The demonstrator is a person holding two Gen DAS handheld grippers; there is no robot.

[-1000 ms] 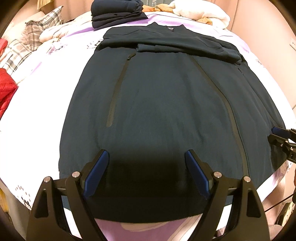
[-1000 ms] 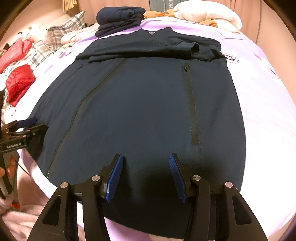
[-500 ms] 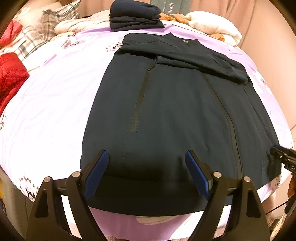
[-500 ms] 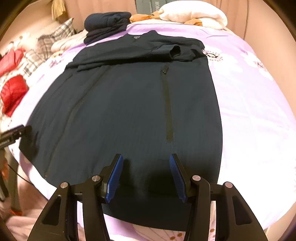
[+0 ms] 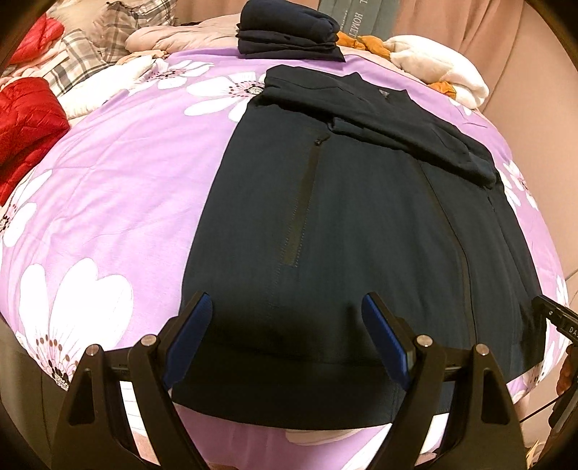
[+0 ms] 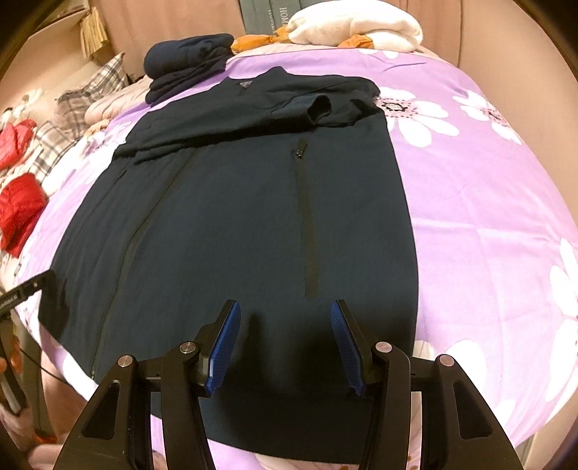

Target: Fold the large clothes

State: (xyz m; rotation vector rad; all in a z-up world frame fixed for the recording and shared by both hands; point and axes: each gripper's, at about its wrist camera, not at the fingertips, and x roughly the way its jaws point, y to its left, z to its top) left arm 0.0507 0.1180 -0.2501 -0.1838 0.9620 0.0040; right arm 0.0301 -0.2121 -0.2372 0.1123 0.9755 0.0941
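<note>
A large dark navy zip jacket (image 5: 361,224) lies flat on the purple flowered bedspread (image 5: 126,173), front up, both sleeves folded across the chest. It also shows in the right wrist view (image 6: 234,224). My left gripper (image 5: 285,325) is open and empty, above the jacket's hem near its left side. My right gripper (image 6: 285,325) is open and empty, above the hem near the right pocket zip (image 6: 307,224). Neither touches the cloth. The other gripper's tip shows at each view's edge.
A stack of folded navy clothes (image 5: 289,32) sits at the head of the bed, next to a white blanket (image 5: 437,68) and orange cloth. Red padded jackets (image 5: 25,123) and plaid pillows (image 5: 83,54) lie at the left. The bed's front edge is just below the hem.
Both grippers have pulled back and up from the jacket, so more of the bedspread shows around it. The left one has shifted left. The jacket has not moved.
</note>
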